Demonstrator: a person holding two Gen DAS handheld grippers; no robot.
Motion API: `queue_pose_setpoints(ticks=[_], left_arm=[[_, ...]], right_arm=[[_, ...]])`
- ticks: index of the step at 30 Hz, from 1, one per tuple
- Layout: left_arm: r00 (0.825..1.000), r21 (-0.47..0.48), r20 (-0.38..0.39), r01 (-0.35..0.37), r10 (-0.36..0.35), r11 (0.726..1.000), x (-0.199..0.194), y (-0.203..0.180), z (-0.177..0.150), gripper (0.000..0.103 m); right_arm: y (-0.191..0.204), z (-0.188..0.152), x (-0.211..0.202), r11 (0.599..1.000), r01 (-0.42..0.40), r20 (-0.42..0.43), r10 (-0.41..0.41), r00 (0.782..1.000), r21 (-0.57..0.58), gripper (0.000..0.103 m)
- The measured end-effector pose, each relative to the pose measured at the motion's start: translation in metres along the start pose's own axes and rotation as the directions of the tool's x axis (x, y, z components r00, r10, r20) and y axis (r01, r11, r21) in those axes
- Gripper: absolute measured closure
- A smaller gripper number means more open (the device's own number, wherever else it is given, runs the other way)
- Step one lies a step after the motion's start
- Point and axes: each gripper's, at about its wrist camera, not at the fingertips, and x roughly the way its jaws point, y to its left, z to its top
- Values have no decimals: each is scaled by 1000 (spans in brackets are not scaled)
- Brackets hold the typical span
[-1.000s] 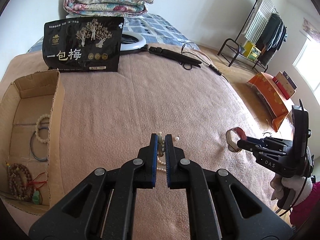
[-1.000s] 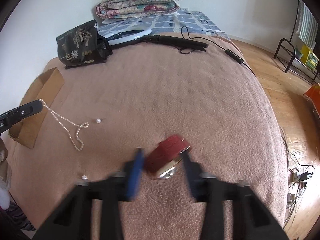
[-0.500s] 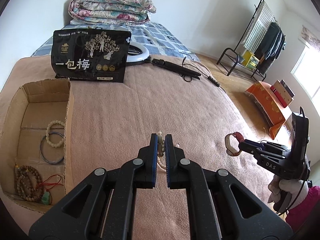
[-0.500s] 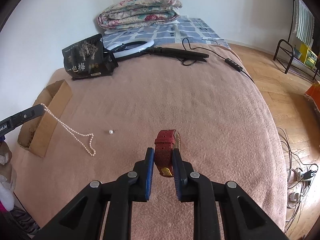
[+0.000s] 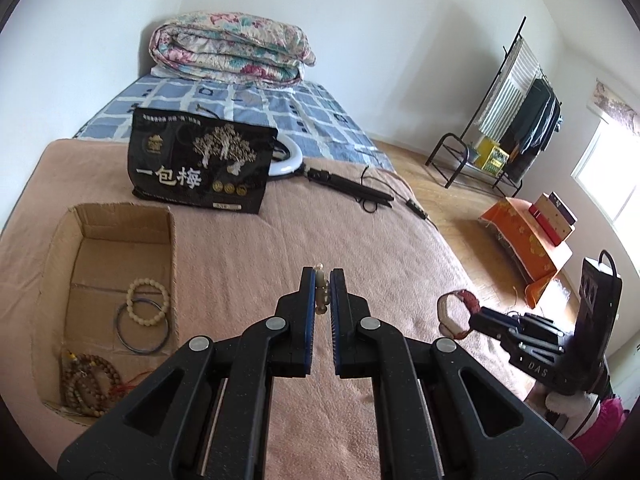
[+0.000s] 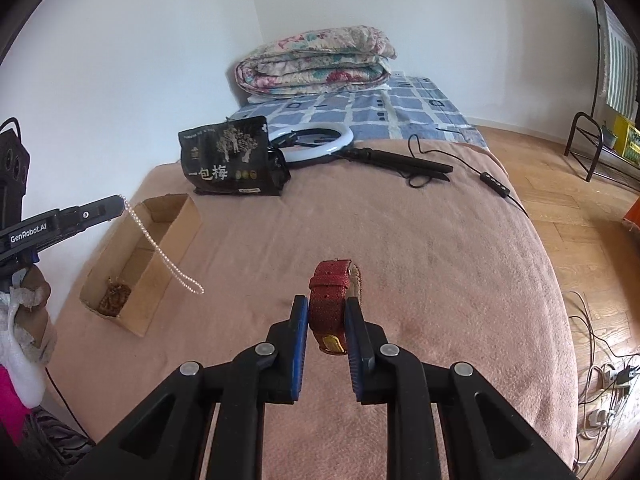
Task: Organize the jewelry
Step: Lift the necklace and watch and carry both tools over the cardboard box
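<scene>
My left gripper (image 5: pixel 321 287) is shut on a pearl necklace (image 6: pixel 162 254), which in the right wrist view hangs in a long strand from its tip (image 6: pixel 114 201) above the cardboard box (image 6: pixel 168 240). Only a few beads (image 5: pixel 321 296) show between the blue pads in the left wrist view. My right gripper (image 6: pixel 327 310) is shut on a red-strapped watch (image 6: pixel 330 296) lifted clear of the bed; that watch (image 5: pixel 456 312) appears as a loop at the right in the left wrist view. The box (image 5: pixel 120 216) holds a beaded bracelet (image 5: pixel 148 296), a dark bangle (image 5: pixel 142 328) and brown prayer beads (image 5: pixel 90 384).
A pink blanket (image 5: pixel 300 248) covers the bed. A black snack bag (image 5: pixel 200 164), a ring light (image 6: pixel 316 146) and a black folded stand with cable (image 6: pixel 400 162) lie further back. Folded quilt (image 5: pixel 232 52) at the head. A clothes rack (image 5: pixel 516 120) and orange box (image 5: pixel 528 240) stand on the floor.
Both grippers have risen from the blanket with their loads. The necklace has lifted off the bed and now hangs free. The loose pearls on the blanket have passed out of view.
</scene>
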Motion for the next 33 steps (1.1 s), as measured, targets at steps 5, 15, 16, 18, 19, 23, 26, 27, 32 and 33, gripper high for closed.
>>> queue_pose_setpoints(ticks=[5,15,16,18,19,23,26,27,32,33], left_arm=[[999,-2,47,-2,3,1000,-23,14,21,99],[988,-47,145,-49,56,998,-67,68,54,99],[987,-54,148,-59,67,997,-69,75,57,99],[985,-67,150,-79,88,995,-71,89,59,99],[984,-73,148,-87,97,994,-72,97,60,99],[981,-87,138,-128,139,988,-71,125,61,99],[978,-101,123,-159,171,982,-67,146,60,99],[977,-105,116,-168,180,980,-64,152,59,99],[972,-118,88,-209,220,971,-52,177,55,99],[971,-121,81,-214,225,969,-49,181,54,99]], right_arm=[[34,6,-6,998,-43,24,44,999,-48,86],[108,18,-9,983,-128,57,136,989,-134,86],[114,19,-9,981,-137,59,146,988,-139,86],[127,21,-7,977,-156,61,167,984,-148,86],[133,21,-7,974,-166,62,177,982,-151,86],[157,24,0,964,-200,55,213,976,-173,86],[176,26,11,956,-226,41,237,971,-188,86],[182,26,15,953,-235,36,246,969,-192,86],[206,25,31,940,-278,10,285,958,-200,86],[210,24,36,937,-285,4,292,956,-202,86]])
